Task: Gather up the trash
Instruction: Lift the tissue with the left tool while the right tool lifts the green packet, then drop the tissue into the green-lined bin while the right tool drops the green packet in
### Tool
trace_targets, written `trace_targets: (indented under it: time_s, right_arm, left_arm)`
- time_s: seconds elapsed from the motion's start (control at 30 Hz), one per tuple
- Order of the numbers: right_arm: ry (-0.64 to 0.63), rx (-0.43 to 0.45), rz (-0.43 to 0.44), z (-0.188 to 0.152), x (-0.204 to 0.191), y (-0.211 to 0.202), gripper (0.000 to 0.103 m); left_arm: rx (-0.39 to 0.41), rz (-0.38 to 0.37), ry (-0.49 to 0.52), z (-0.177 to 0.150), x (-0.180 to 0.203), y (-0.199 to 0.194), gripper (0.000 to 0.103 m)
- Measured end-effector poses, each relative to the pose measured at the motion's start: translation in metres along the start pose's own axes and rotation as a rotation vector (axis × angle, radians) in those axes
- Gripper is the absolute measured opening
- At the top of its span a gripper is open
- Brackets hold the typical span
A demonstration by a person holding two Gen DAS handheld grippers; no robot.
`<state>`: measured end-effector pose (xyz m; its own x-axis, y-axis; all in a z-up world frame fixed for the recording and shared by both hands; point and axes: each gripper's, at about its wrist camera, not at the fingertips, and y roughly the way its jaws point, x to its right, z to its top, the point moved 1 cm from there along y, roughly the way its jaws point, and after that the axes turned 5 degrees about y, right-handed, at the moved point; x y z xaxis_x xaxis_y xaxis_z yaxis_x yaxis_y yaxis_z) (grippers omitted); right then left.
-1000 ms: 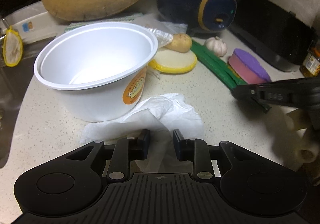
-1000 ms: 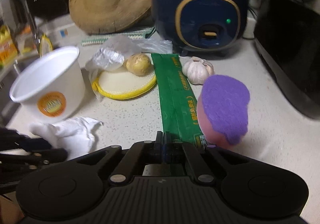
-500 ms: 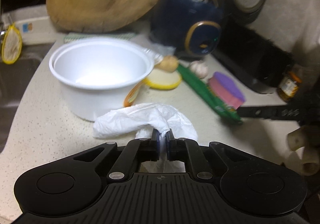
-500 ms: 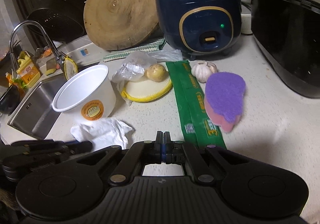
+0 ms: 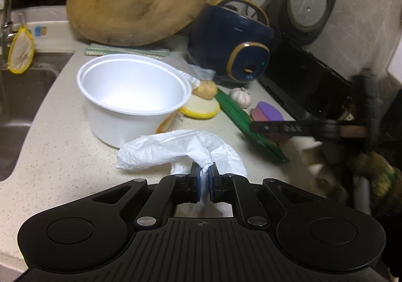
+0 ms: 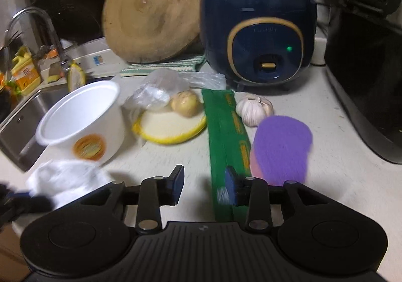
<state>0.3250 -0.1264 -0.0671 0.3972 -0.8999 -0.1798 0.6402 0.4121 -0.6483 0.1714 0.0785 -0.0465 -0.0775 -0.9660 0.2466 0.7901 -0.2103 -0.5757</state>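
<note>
1. On the speckled counter [image 5: 55, 156], we are seeing the left gripper [image 5: 204, 176] pinching a crumpled white tissue [image 5: 176, 148]; the pads are pressing together on a fold of it, and the rest of the sheet is draping forward onto the counter.
2. We are noting the tissue lying just in front of a white cup [image 5: 133, 98], touching or nearly touching its base; the cup is standing upright with an orange label on its side.
3. We are seeing the right gripper [image 6: 204, 185] hovering with its fingers apart, holding nothing. Its right finger is sitting over the near end of a green wrapper [image 6: 223, 131]; we cannot tell whether it is touching it.
4. We are recording the wrapper lying flat, running away from the gripper toward a blue rice cooker [image 6: 258, 30], with a purple sponge [image 6: 281, 146] just beside it on the right and a garlic bulb [image 6: 253, 108] behind the sponge.
5. We are noting a potato [image 6: 186, 103] resting on a yellow-rimmed lid [image 6: 170, 131], with a clear plastic bag [image 6: 155, 88] beside it.
6. We are seeing a round wooden board [image 5: 135, 0] leaning at the back and a sink [image 5: 20, 96] at the left. The right-wrist view is blurring.
</note>
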Motion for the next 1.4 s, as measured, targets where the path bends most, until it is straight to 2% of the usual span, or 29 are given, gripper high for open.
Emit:
trace_targets:
  time_s: [0.1, 0.17, 0.2, 0.3, 0.33, 0.4, 0.47, 0.53, 0.6, 0.77, 0.97, 1.23, 1.4]
  right_arm:
    - [-0.023, -0.006, -0.08, 0.009, 0.012, 0.028, 0.049]
    - [-0.031, 0.011, -0.109, 0.014, 0.019, 0.038, 0.052]
    - [-0.026, 0.009, -0.094, 0.016, 0.021, 0.04, 0.058]
    - [0.014, -0.047, 0.032, 0.021, 0.021, 0.048, 0.062]
    - [0.009, -0.06, 0.047, 0.02, 0.018, 0.052, 0.066]
    - [-0.054, -0.045, 0.0, 0.016, 0.006, 0.055, 0.065]
    - [-0.123, -0.041, -0.083, 0.013, -0.006, 0.056, 0.047]
    - [-0.135, -0.055, -0.083, 0.014, -0.011, 0.05, 0.022]
    - [-0.103, -0.064, -0.047, 0.015, -0.012, 0.039, 0.015]
    - [-0.023, -0.033, 0.018, 0.008, -0.018, -0.006, 0.013]
    - [-0.008, 0.009, 0.06, -0.015, -0.041, -0.062, 0.013]
    - [0.003, 0.021, 0.1, -0.062, -0.08, -0.116, 0.013]
    - [-0.012, -0.005, 0.114, -0.098, -0.115, -0.133, 0.013]
  left_arm:
    - [0.001, 0.025, -0.017, 0.001, -0.005, -0.001, 0.01]
    - [-0.001, 0.04, -0.032, 0.0, -0.009, -0.002, 0.01]
    - [-0.002, 0.047, -0.039, 0.0, -0.011, -0.002, 0.01]
    - [-0.009, 0.059, -0.061, 0.0, -0.016, -0.001, 0.01]
    - [-0.011, 0.059, -0.065, 0.0, -0.016, -0.001, 0.01]
    - [-0.013, 0.057, -0.065, -0.001, -0.016, 0.0, 0.01]
    - [-0.012, 0.054, -0.062, -0.001, -0.015, -0.001, 0.01]
    - [-0.01, 0.051, -0.06, -0.001, -0.015, -0.002, 0.01]
    - [-0.007, 0.043, -0.062, -0.001, -0.015, -0.003, 0.01]
    - [0.017, 0.029, -0.055, -0.004, -0.019, -0.01, 0.01]
    - [0.037, -0.002, -0.067, -0.012, -0.033, -0.031, 0.01]
    - [0.074, -0.058, -0.023, -0.025, -0.038, -0.081, 0.01]
    - [0.049, -0.098, -0.005, -0.052, -0.042, -0.108, 0.01]
